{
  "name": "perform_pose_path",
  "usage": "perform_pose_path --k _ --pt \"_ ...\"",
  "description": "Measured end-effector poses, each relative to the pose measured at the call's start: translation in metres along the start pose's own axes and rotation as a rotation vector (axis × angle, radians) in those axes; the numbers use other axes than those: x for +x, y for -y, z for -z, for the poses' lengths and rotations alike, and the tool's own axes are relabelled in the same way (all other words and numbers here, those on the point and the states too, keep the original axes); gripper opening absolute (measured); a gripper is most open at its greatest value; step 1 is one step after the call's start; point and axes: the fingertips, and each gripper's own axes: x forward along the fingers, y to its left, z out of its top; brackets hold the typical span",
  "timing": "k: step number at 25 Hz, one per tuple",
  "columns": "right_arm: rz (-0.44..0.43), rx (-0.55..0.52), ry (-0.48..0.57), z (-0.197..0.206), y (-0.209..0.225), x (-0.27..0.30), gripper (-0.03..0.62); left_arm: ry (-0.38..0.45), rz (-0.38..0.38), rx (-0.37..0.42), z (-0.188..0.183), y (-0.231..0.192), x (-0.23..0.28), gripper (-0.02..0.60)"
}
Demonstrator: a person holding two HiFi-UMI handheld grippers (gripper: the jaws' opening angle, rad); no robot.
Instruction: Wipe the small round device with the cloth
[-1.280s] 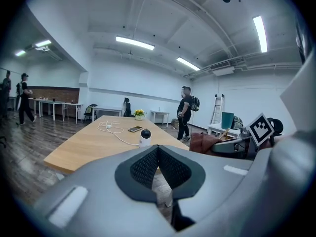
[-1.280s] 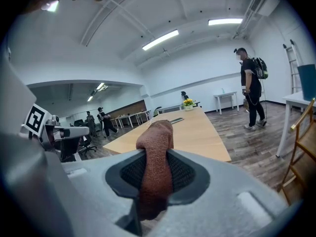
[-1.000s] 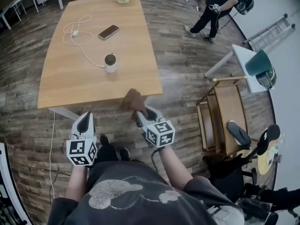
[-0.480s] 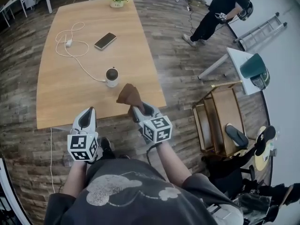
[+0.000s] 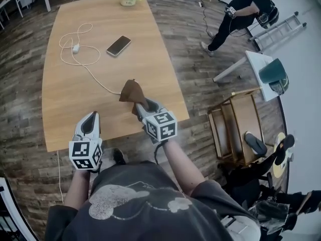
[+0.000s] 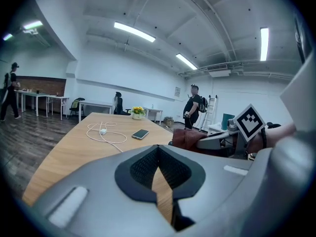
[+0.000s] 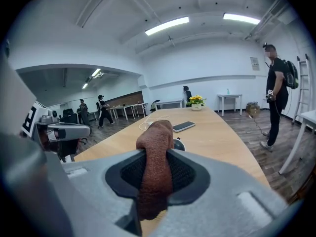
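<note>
Device (image 7: pixel 178 144) on the table (image 5: pixel 70 102) sits mostly hidden behind the cloth (image 7: pixel 155 167) (I see only a dark sliver). My right gripper (image 5: pixel 137 105) clamps that cloth; my left gripper (image 5: pixel 92 118) has its jaws together, empty.

An open-plan office: long wooden table (image 5: pixel 75 99), white desks (image 6: pixel 40 98), ceiling strip lights (image 6: pixel 132 32).

Mostly hidden behind cloth (image 7: pixel 154 172): round device (image 7: pixel 178 144), only sliver showing; head view, fully covered.

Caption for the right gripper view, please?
Right gripper holding a brown cloth in its jaws above the wooden table, the small round device partly hidden just behind the cloth.
</note>
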Motion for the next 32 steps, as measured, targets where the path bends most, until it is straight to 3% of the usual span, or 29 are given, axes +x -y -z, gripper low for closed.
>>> perform_pose_path --k 7,23,25,29,32 --pt "0.031 0.008 -0.07 0.01 0.002 0.033 0.081 -0.013 0.018 0.011 0.001 -0.02 0.012 0.018" --pt "0.151 0.077 -0.127 0.038 0.062 0.007 0.081 -0.033 -0.002 -0.031 0.007 -0.021 0.033 0.018" --pt "0.115 0.065 -0.119 0.037 0.062 0.002 0.081 -0.031 -0.007 -0.034 0.006 -0.016 0.036 0.018" --pt "-0.089 -0.04 -0.089 0.032 0.033 -0.005 0.083 -0.022 -0.022 -0.04 0.005 -0.001 0.036 0.018" --pt "-0.146 -0.087 -0.119 0.038 0.022 -0.004 0.083 -0.018 -0.034 -0.041 0.005 0.009 0.035 0.018"
